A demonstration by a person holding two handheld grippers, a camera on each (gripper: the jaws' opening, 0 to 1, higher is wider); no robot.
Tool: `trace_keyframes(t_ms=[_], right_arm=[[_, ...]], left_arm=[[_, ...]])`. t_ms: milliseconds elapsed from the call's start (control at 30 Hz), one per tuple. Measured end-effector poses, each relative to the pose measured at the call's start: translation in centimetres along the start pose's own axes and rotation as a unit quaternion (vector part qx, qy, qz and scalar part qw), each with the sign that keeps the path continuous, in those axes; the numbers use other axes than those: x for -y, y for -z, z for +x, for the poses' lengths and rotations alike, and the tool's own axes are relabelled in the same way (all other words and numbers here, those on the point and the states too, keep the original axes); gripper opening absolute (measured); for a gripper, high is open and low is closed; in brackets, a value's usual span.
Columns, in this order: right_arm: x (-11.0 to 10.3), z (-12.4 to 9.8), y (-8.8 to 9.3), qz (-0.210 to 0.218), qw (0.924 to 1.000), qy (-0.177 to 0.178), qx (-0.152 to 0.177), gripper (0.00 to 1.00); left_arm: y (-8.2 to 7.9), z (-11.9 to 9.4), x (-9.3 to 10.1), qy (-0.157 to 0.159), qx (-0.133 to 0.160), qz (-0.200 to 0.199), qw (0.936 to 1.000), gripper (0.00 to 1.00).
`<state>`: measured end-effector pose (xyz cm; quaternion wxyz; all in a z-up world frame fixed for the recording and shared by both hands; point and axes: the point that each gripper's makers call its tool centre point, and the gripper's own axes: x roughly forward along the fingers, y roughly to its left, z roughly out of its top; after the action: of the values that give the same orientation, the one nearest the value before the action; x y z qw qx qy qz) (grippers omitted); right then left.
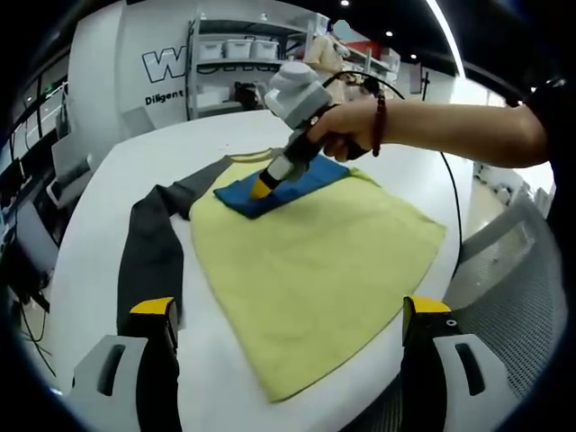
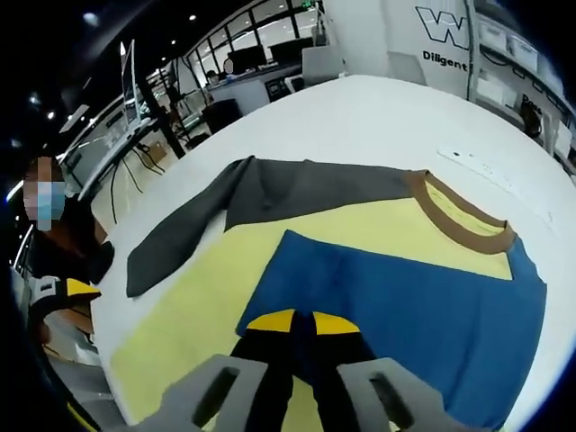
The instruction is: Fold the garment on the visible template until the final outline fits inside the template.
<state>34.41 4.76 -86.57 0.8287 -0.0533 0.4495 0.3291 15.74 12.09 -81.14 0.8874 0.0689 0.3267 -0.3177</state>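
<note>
A yellow shirt lies flat on the round white table. Its dark grey sleeve stretches out toward the table's left edge. The blue sleeve is folded in over the chest, below the brown collar. My right gripper, held by a hand, has its tips down on the blue sleeve's edge. In the right gripper view its jaws stand together on the blue sleeve. My left gripper hovers open over the shirt's near hem, nothing between its jaws.
A grey mesh chair stands at the table's right edge. A black cable trails from the right gripper across the table. Shelves with white bins line the far wall. A person stands by the table's edge.
</note>
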Motion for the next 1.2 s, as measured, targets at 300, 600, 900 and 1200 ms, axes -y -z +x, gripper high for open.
trace_keyframes(t_ms=[300,600,900,1200], right_arm=[[-0.9,0.1,-0.5,0.020,0.9996,-0.021,0.006,0.00],[-3.2,1.1,-1.1,0.014,0.9987,-0.048,0.008,0.00],[-5.1,1.7,-1.9,0.010,0.9975,-0.068,0.015,0.00],[-7.4,2.0,-2.3,-0.002,0.9949,-0.098,0.020,0.00]], left_arm=[[0.0,0.0,0.0,0.000,0.000,0.000,1.0000,0.99],[-0.1,-0.1,-0.2,-0.004,0.002,-0.002,1.0000,0.99],[-0.1,-0.1,-0.4,-0.006,0.003,-0.004,1.0000,0.99],[0.0,0.0,-0.3,-0.004,0.000,-0.005,1.0000,0.99]])
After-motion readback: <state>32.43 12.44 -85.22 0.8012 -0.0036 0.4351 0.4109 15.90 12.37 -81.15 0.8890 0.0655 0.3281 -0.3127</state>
